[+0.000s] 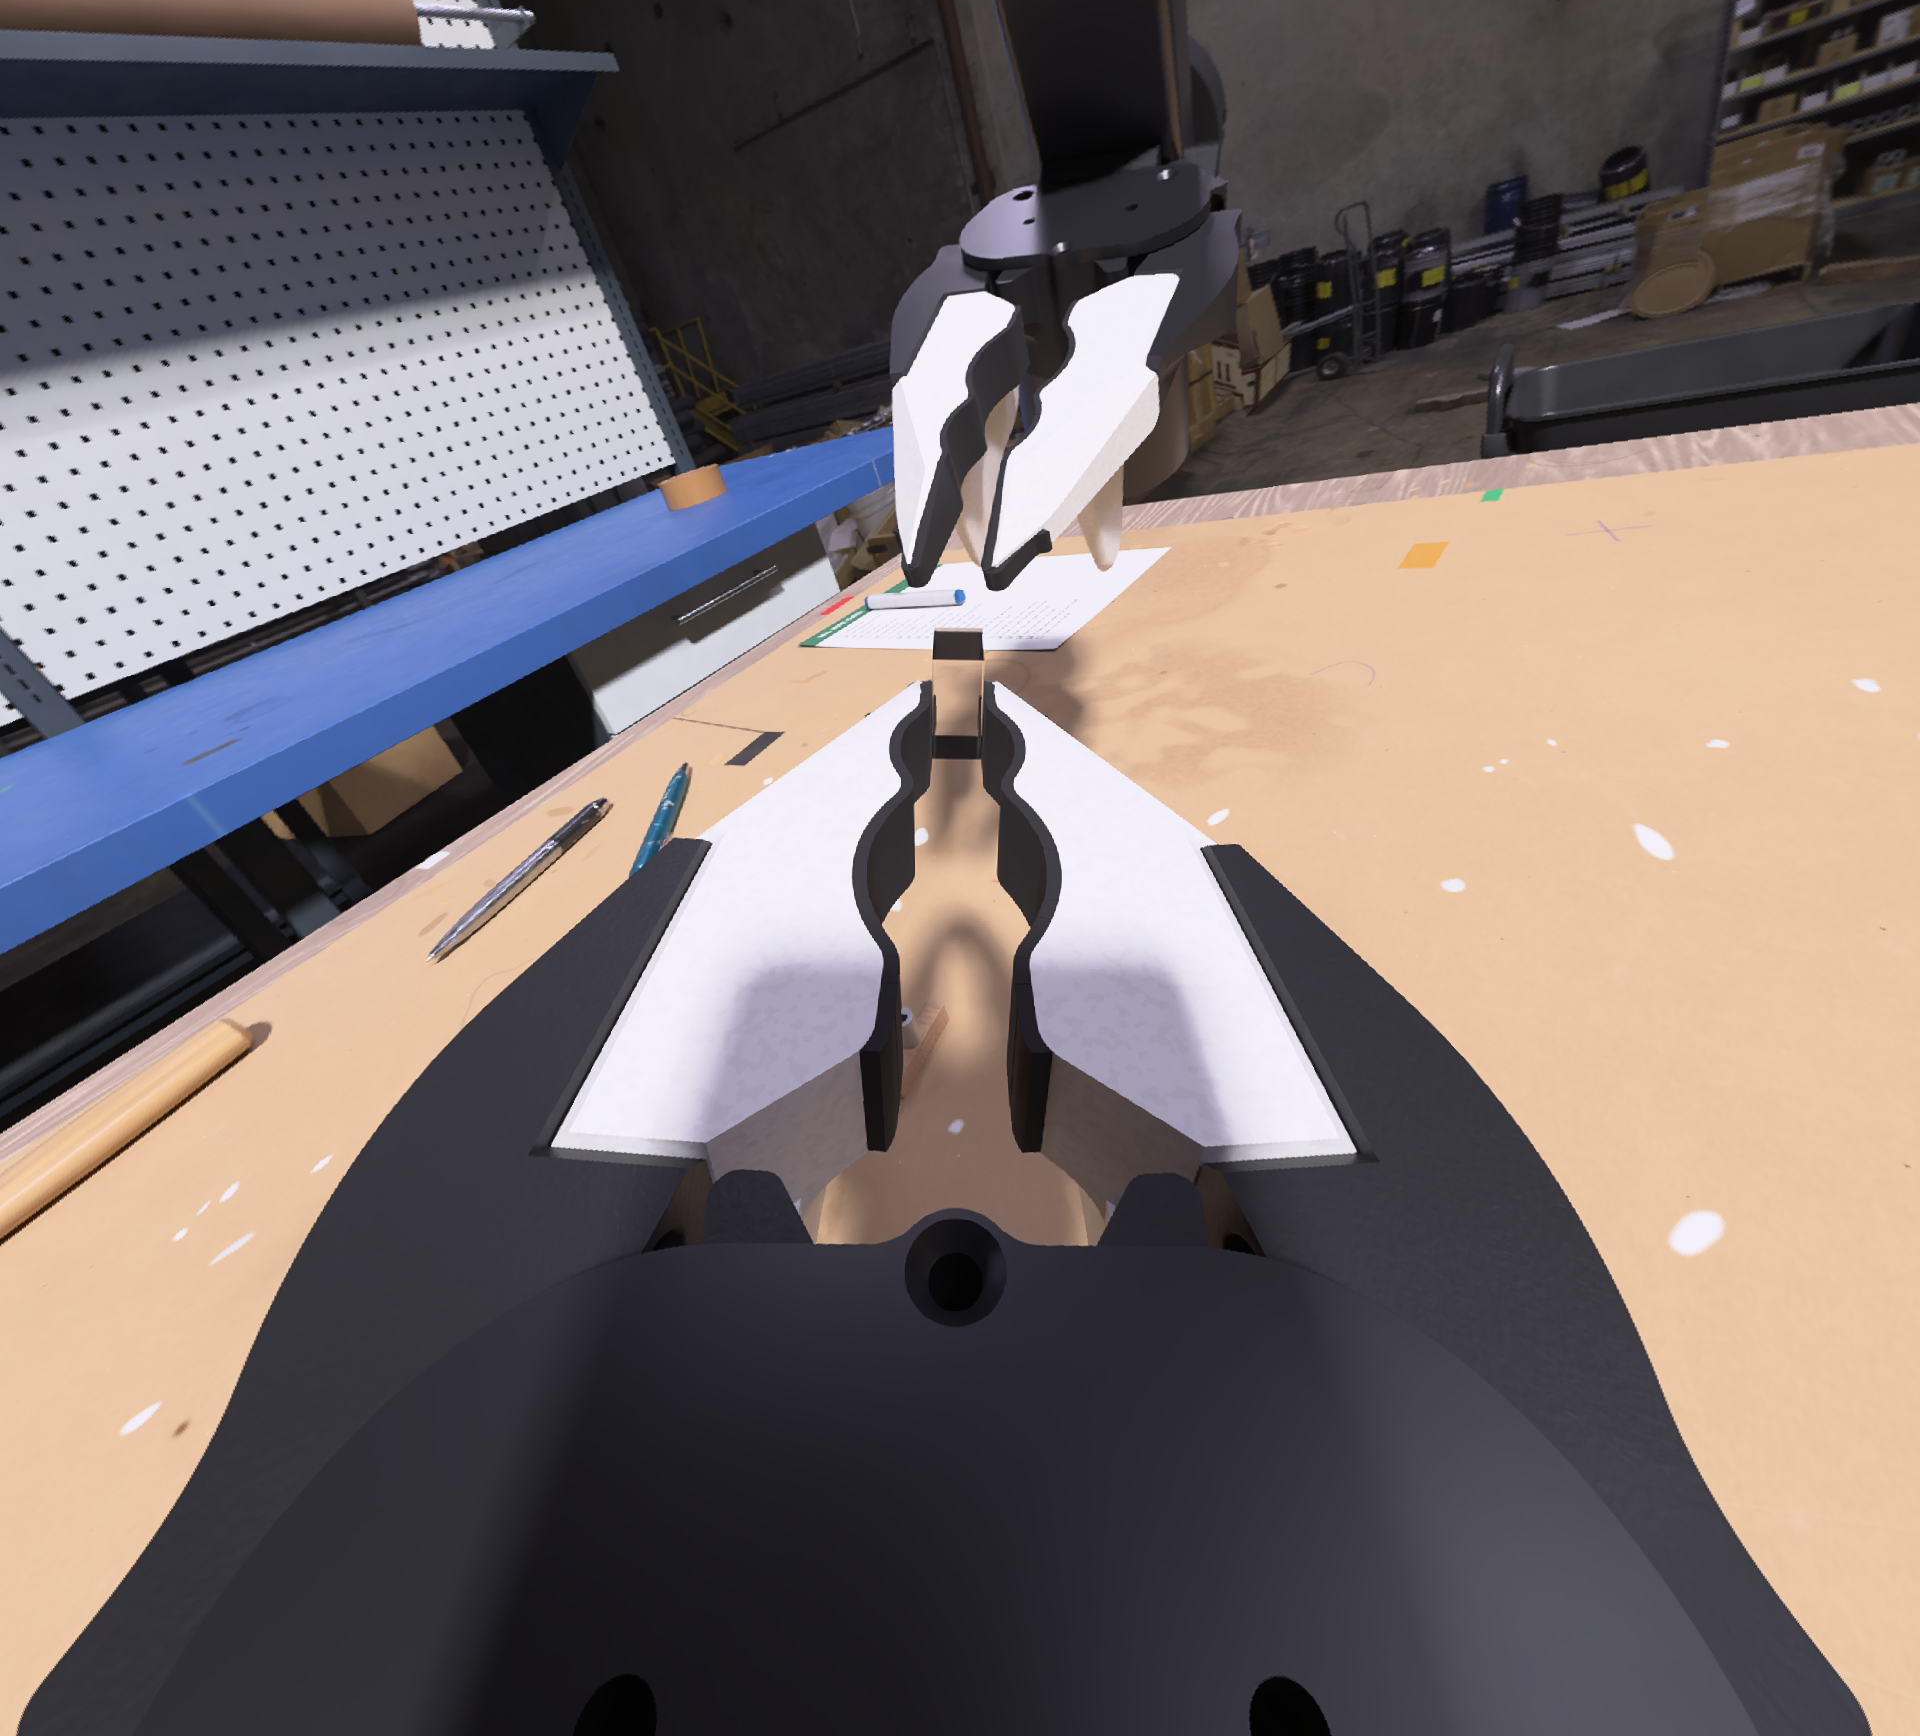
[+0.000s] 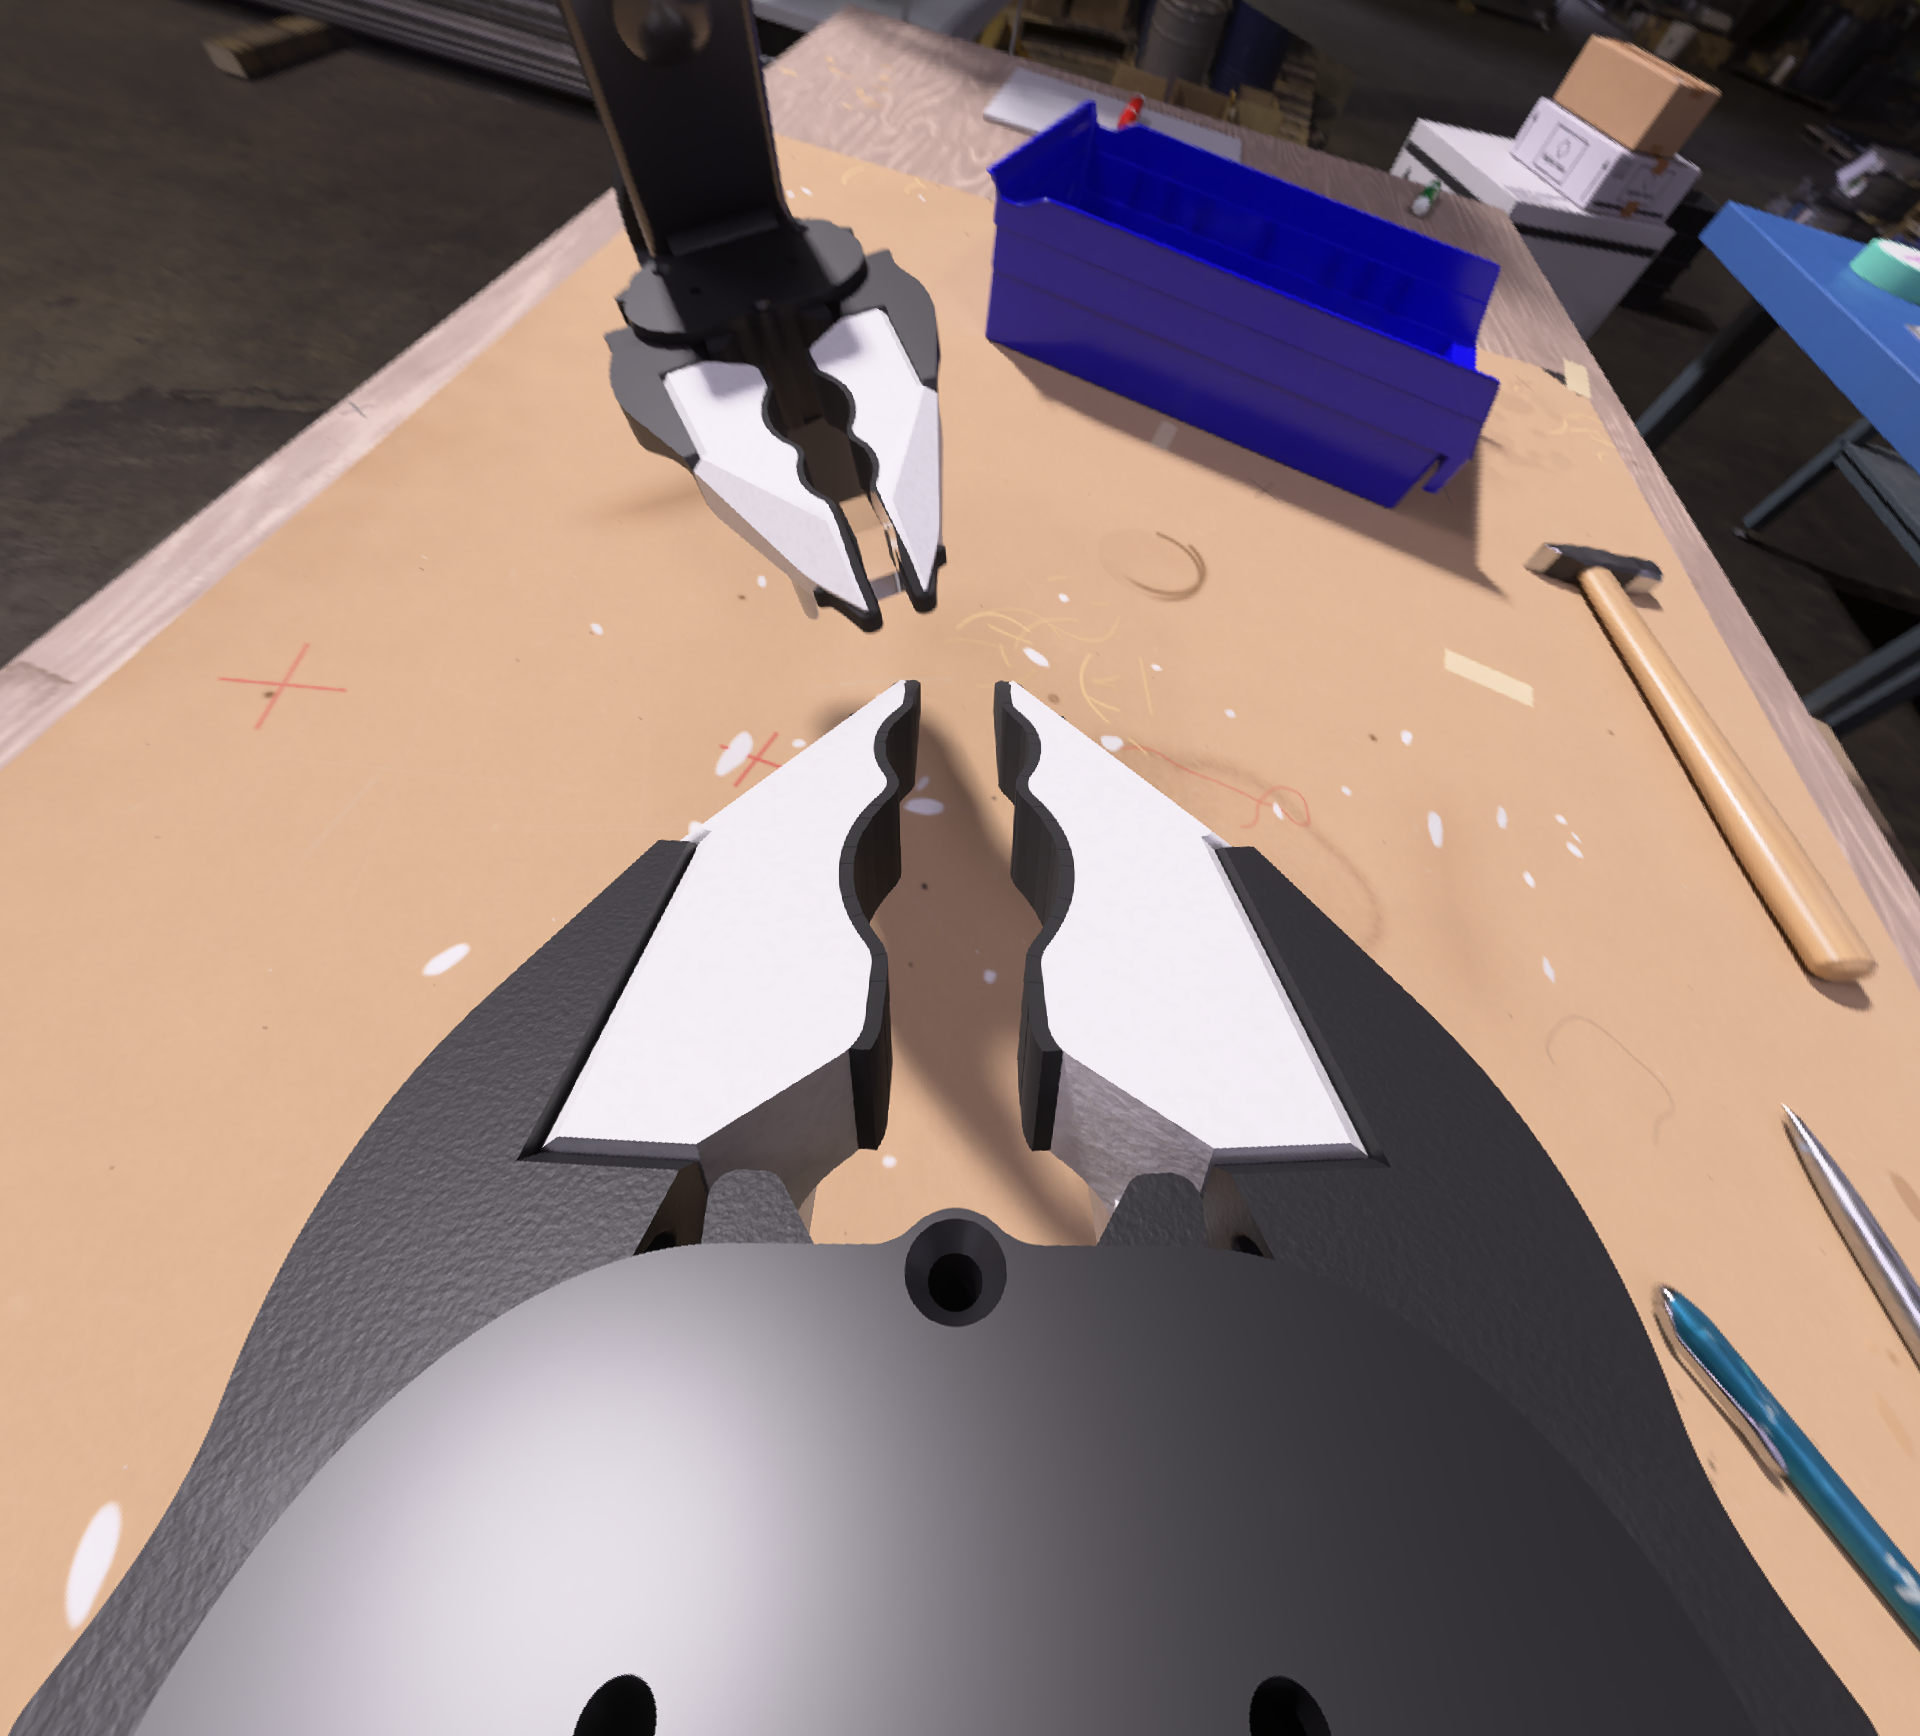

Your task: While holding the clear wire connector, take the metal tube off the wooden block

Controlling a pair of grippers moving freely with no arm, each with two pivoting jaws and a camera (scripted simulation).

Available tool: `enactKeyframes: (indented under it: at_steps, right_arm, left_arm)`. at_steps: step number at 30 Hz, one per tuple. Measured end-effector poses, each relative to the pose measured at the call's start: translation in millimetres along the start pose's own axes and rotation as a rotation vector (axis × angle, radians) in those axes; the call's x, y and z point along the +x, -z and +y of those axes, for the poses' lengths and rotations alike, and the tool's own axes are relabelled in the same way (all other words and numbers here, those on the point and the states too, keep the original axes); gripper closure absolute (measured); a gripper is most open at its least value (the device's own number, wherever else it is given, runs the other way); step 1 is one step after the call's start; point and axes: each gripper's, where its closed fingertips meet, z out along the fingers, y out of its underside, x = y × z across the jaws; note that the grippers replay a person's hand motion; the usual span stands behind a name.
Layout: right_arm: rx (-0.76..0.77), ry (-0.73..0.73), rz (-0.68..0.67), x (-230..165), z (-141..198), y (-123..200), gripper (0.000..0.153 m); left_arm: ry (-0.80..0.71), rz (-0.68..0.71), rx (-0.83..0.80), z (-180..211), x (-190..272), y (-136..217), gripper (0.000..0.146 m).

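Note:
My left gripper [image 1: 956, 699] is shut on the clear wire connector [image 1: 957, 684], a small see-through block with dark ends, held at the fingertips above the table. It also shows in the right wrist view [image 2: 896, 606] with the connector [image 2: 881, 548] between its tips. Through the gap low between the left fingers I see a bit of the wooden block [image 1: 928, 1042] with a small metal end [image 1: 907, 1018] on the table below. My right gripper [image 2: 956, 699] is empty with its jaws a little apart, and hangs tips down just beyond the left gripper [image 1: 961, 574].
A blue bin [image 2: 1236, 315] stands at the far side, a hammer [image 2: 1704, 751] to its right. Pens [image 1: 520, 876] [image 2: 1787, 1458] lie near the edge. A paper sheet [image 1: 1039, 616] with a marker, a wooden dowel [image 1: 114, 1125] and a blue shelf [image 1: 416, 647] border the table.

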Motion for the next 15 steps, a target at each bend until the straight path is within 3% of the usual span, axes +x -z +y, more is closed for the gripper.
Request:
enactKeyframes:
  at_steps: [7, 11, 15]
  right_arm:
    - [-0.142, 0.01, 0.107, 15.4, 19.6, 9.0, 0.135]
    - [-0.318, 0.014, 0.184, 25.7, 51.9, 13.3, 0.132]
    - [-0.488, 0.008, 0.173, 26.0, 89.1, 5.0, 0.129]
  left_arm:
    - [-0.007, -0.053, -0.022, 3.4, -9.7, 6.0, 0.138]
    - [-0.019, -0.079, -0.037, 5.5, -12.6, 7.0, 0.138]
    - [-0.03, -0.087, -0.057, 8.3, -13.5, 4.8, 0.138]
